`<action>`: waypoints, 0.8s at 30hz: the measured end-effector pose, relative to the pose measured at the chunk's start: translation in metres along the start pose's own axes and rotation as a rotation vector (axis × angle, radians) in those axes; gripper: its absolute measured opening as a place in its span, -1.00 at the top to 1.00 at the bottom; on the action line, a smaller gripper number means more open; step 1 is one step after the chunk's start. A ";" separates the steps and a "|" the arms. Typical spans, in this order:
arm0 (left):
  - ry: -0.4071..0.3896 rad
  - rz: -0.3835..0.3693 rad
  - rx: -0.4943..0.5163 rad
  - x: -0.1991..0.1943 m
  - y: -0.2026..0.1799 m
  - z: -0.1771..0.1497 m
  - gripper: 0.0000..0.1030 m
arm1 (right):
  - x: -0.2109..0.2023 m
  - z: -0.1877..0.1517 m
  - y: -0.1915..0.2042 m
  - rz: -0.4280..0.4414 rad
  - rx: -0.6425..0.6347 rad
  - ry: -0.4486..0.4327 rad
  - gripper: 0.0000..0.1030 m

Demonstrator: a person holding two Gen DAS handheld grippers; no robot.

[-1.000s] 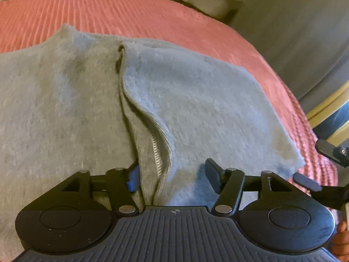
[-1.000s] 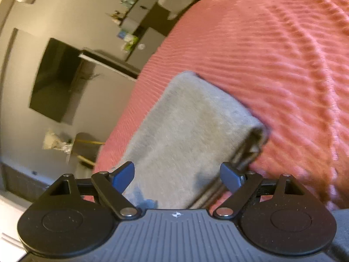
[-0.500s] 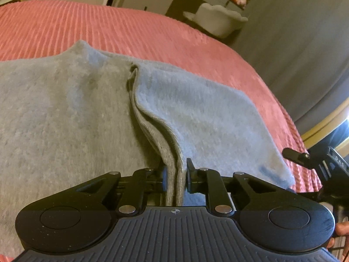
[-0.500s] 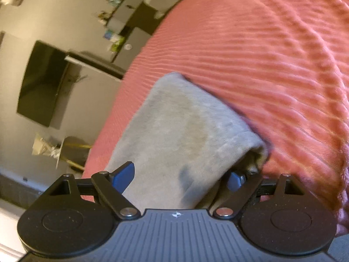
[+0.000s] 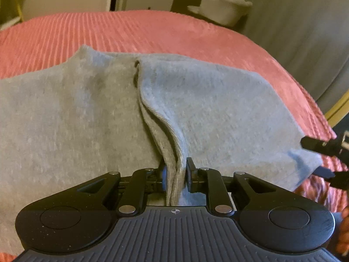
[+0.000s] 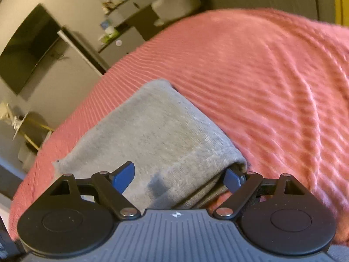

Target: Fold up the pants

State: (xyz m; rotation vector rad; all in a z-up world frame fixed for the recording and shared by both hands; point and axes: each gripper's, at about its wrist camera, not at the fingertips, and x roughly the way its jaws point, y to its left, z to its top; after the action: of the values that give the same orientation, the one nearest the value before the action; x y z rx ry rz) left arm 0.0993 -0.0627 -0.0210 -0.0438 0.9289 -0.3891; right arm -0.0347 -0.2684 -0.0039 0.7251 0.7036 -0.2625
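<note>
- Grey pants point(image 5: 76, 120) were laid flat on a pink ribbed bedspread point(image 5: 109, 28), one layer already doubled over the other, edges meeting along a seam down the middle of the left wrist view.
- Left gripper point(image 5: 175, 171) was clamped narrow on the bunched hem layers at the near edge; jaws had just been closing, cloth pinched between the pads.
- Right gripper point(image 6: 181, 178) was seen with fingers wide, straddling the near corner of the folded pants point(image 6: 157, 135); one blue pad rested above the top layer, the other was tucked at the open side edge, under the upper fold. No pinch yet.
- The right gripper was also caught at the far right edge of the left view, by the cloth corner.
- Step judged: both near corners being taken up for the next fold; left secured, right not.
- Next move called for: right fingers to be closed on all layers at the corner, then both ends lifted together and carried across evenly, so layers would not slip apart.
</note>
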 end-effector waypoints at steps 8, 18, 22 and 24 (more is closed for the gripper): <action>-0.012 0.120 0.025 -0.005 0.003 0.002 -0.16 | -0.021 -0.008 -0.001 -0.040 -0.027 0.026 -0.66; -0.067 0.396 -0.076 -0.050 0.039 0.015 -0.44 | -0.021 -0.021 0.029 -0.032 -0.258 -0.017 -0.66; -0.173 0.291 -0.412 -0.107 0.111 0.012 -0.71 | -0.010 -0.020 0.026 -0.019 -0.222 -0.004 -0.66; -0.229 0.185 -0.579 -0.136 0.153 -0.003 -0.71 | -0.010 -0.019 0.024 0.015 -0.199 -0.012 -0.66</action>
State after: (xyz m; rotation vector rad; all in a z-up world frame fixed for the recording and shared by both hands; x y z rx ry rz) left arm 0.0718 0.1270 0.0509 -0.5181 0.7854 0.0664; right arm -0.0409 -0.2383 0.0047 0.5388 0.7019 -0.1802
